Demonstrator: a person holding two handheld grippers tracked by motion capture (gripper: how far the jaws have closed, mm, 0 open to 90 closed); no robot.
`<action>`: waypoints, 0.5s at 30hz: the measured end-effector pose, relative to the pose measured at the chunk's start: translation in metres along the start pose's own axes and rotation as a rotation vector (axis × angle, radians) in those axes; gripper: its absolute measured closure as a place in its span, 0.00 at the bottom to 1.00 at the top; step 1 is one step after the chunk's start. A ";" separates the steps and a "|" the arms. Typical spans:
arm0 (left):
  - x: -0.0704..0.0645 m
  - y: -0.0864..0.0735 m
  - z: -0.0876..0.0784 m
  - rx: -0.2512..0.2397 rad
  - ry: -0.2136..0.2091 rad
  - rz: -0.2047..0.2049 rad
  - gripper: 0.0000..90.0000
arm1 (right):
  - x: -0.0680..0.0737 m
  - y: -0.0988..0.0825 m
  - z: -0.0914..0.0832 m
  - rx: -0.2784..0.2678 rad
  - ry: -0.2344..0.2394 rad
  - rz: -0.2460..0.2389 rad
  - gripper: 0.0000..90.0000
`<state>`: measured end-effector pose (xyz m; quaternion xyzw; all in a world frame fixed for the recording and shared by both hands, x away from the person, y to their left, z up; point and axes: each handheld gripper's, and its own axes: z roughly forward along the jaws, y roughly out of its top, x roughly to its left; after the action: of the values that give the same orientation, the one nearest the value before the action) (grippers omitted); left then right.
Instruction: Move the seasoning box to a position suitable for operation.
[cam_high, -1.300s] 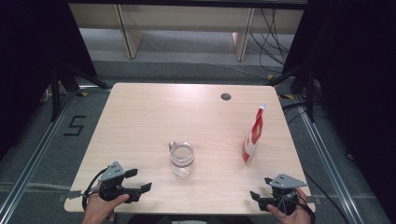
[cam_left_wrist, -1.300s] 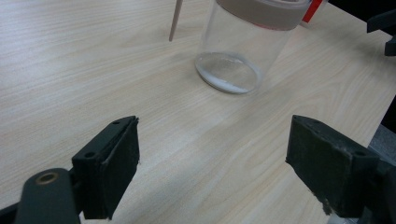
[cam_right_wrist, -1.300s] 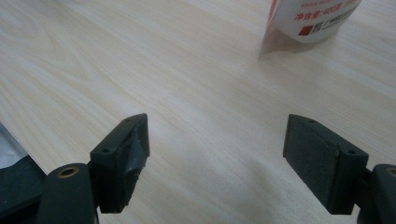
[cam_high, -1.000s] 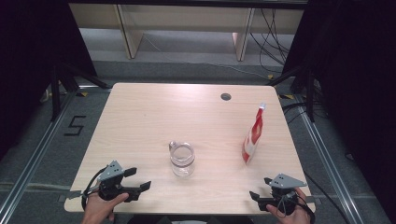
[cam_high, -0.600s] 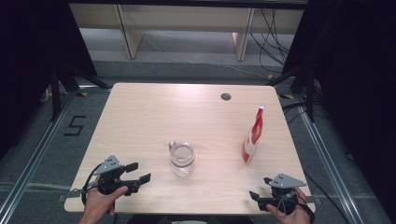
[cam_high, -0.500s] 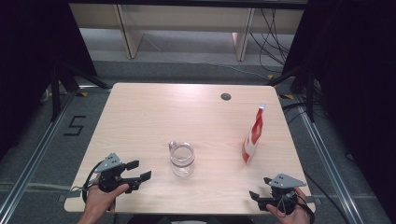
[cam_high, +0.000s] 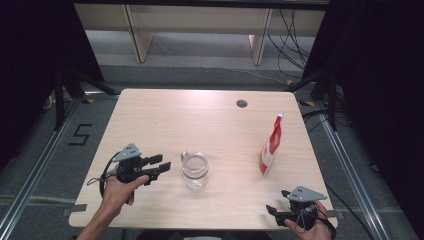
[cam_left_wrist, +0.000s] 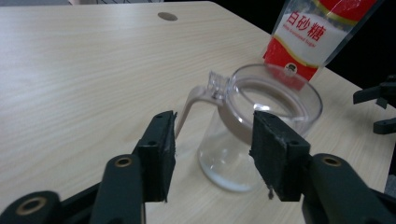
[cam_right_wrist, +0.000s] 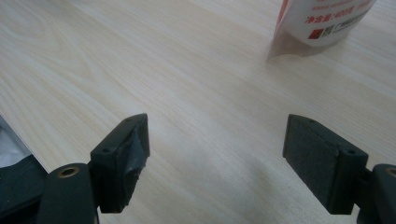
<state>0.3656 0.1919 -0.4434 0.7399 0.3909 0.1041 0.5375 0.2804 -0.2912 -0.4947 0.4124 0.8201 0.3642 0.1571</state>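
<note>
Left tool (cam_left_wrist: 212, 154), jaws just closing to half-open, nears glass jug (cam_left_wrist: 261, 126), untouched.

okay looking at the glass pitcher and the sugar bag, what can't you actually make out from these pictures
- Sugar bag: left gripper view, its top is cut off by the upper edge; right gripper view, just its bottom corner is inside the frame.
- Glass pitcher: high view, too small to tell whether anything is inside.
- Bag's small print: high view, too small to read.
- Right gripper: high view, partly cut by the bottom edge.
</note>
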 end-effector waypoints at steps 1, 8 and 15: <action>0.001 0.004 0.002 -0.002 -0.013 0.006 0.61 | -0.001 0.000 0.000 0.005 0.003 -0.021 0.26; 0.002 0.024 0.017 -0.013 0.000 0.027 0.83 | -0.002 0.000 0.001 -0.009 0.000 -0.041 0.26; -0.001 0.034 0.033 0.011 -0.021 0.057 0.96 | 0.002 0.001 0.003 0.000 0.020 -0.056 0.26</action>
<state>0.3998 0.1639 -0.4270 0.7546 0.3648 0.1094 0.5343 0.2817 -0.2877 -0.4963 0.3855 0.8329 0.3640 0.1590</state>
